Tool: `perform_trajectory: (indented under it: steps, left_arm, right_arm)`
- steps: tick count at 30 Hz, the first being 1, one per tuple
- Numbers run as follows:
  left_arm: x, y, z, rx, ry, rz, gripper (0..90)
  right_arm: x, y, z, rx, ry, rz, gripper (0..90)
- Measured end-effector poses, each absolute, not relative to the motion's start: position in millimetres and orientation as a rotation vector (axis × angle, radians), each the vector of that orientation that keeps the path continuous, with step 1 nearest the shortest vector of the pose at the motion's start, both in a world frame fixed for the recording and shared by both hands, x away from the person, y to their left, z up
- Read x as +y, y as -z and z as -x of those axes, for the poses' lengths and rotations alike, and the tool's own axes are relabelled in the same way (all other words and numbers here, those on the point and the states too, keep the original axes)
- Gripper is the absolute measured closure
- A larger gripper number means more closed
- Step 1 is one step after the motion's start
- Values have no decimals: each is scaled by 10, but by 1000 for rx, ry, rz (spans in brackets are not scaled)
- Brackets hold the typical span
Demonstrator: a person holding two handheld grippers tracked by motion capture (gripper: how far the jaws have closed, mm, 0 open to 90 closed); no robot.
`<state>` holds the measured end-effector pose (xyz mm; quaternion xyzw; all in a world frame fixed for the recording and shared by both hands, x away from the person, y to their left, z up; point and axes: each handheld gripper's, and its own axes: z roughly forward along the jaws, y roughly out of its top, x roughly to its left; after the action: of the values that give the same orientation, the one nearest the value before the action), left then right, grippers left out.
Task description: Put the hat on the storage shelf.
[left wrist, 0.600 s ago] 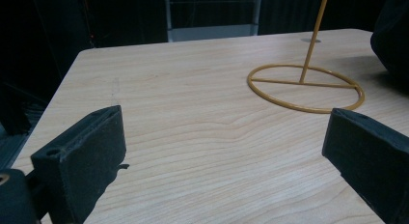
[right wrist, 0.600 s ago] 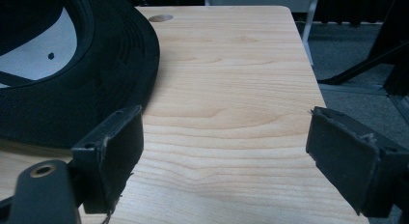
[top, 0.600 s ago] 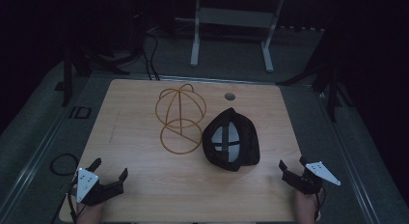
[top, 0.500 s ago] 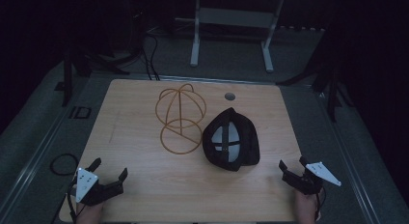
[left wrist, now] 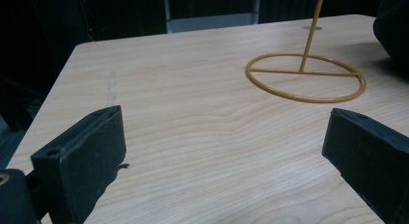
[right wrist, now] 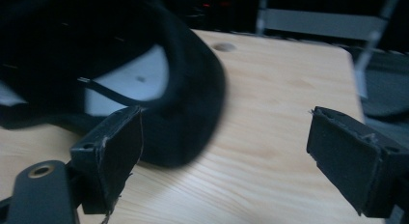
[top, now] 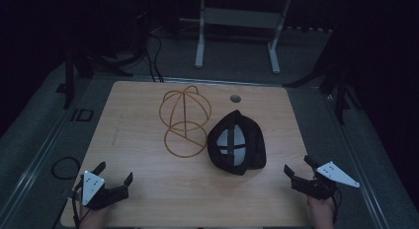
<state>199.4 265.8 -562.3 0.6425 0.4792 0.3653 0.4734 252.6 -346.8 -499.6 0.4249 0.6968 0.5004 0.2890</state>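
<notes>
A black cap (top: 237, 149) lies upside down on the wooden table (top: 138, 120), its white lining facing up. To its left stands a yellow wire cap stand (top: 185, 121) with a ring base (left wrist: 306, 77). My left gripper (top: 114, 173) rests open near the front left corner, well short of the stand. My right gripper (top: 299, 167) is open at the front right edge, close to the cap (right wrist: 144, 74), whose brim lies just beyond its left jaw. Nothing sits between either pair of jaws.
A round cable hole (top: 235, 98) is set in the table's far side. A white metal frame (top: 237, 26) stands on the floor beyond the table, and cables (top: 64, 167) lie on the floor at the left. Surroundings are dark.
</notes>
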Motion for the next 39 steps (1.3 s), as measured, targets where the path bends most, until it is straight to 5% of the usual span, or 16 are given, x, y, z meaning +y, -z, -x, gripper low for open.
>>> perform_trajectory:
  steps: [21,39]
  left_arm:
    - [2511,5511,-1917,1137,-780,-1622,22]
    - [2539,5538,-1925,1142,-774,-1664,24]
  right_arm:
    - [-2590,4361,-2654,2147,-1378,-721,123]
    - [-1913,4718,-2785,2392,-1337,-622,111]
